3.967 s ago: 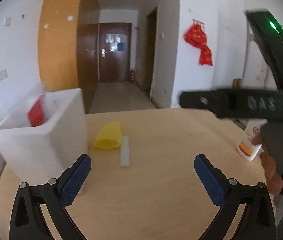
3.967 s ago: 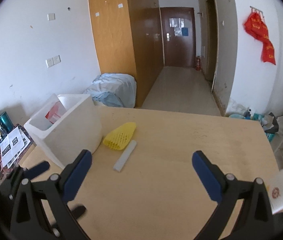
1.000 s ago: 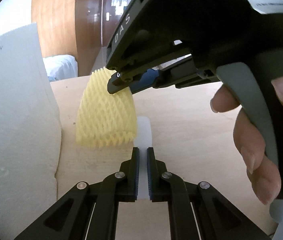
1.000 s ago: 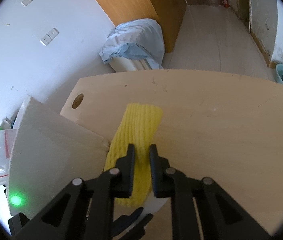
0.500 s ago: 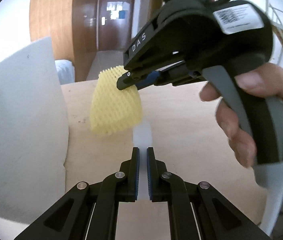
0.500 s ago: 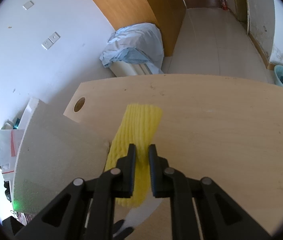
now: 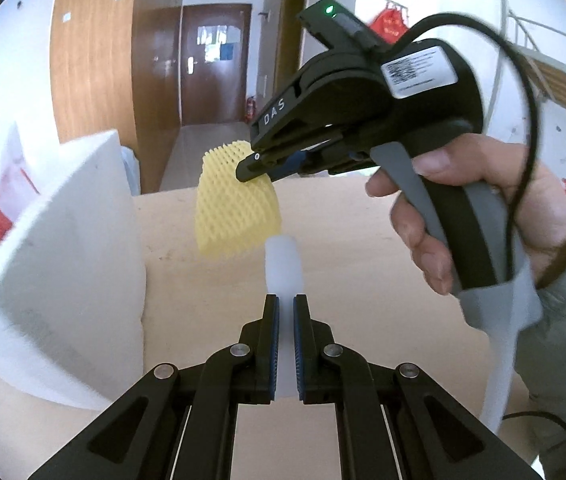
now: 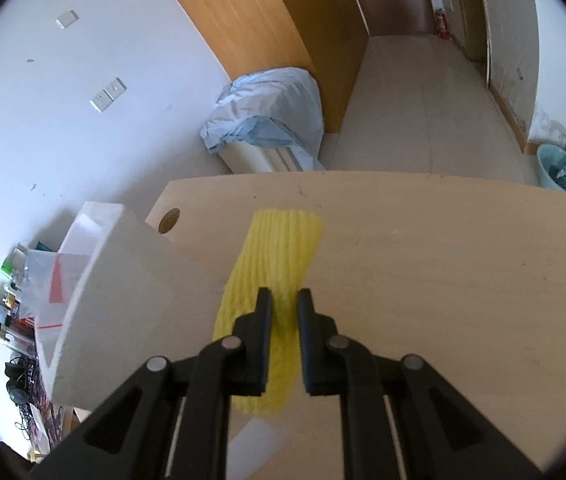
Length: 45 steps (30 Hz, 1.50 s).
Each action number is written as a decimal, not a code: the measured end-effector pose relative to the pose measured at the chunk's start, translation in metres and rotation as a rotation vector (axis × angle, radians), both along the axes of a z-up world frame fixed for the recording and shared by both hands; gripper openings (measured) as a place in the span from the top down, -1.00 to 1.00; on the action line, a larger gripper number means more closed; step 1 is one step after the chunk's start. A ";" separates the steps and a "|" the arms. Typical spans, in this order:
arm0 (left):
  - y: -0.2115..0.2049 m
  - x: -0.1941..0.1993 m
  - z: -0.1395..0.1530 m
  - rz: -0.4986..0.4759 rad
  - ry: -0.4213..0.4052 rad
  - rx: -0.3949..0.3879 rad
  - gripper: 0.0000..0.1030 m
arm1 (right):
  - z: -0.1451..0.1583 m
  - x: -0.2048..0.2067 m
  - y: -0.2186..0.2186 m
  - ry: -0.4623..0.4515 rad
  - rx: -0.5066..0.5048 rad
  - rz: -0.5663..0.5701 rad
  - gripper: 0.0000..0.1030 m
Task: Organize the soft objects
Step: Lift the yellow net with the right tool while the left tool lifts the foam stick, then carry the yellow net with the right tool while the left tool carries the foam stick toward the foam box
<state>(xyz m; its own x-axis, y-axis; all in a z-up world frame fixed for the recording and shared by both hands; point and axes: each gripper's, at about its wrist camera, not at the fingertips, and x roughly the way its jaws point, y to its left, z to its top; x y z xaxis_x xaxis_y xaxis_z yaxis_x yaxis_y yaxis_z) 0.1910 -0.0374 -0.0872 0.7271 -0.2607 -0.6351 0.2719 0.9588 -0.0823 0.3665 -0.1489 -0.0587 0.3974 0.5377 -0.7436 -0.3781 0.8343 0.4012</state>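
Your right gripper [image 8: 284, 312] stays clamped on the yellow foam net [image 7: 235, 208], now lifted clear of the table [image 7: 363, 280] (it lay flat a second ago). Your left gripper [image 7: 286, 320] keeps pinching the white foam strip [image 7: 283, 264], raised beside the white box [image 7: 63, 260].

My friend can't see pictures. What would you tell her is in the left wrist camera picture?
The left gripper pinches a white foam strip above a wooden table. Just ahead, a hand holds the right gripper, which grips a yellow foam net in the air. A white foam box stands on the left.
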 end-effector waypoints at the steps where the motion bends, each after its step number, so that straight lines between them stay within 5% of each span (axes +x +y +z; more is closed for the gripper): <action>1: -0.001 0.000 0.004 0.001 -0.004 0.001 0.86 | 0.003 -0.003 -0.001 -0.007 -0.002 -0.004 0.70; 22: 0.029 -0.042 0.029 0.035 -0.090 -0.027 0.86 | 0.024 -0.102 -0.029 -0.121 -0.029 -0.053 0.70; 36: 0.038 -0.072 0.060 0.082 -0.163 -0.040 0.86 | 0.050 -0.178 -0.033 -0.296 -0.019 -0.049 0.70; 45: 0.043 -0.074 0.066 0.114 -0.185 -0.046 0.86 | 0.054 -0.192 -0.031 -0.329 0.010 -0.038 0.70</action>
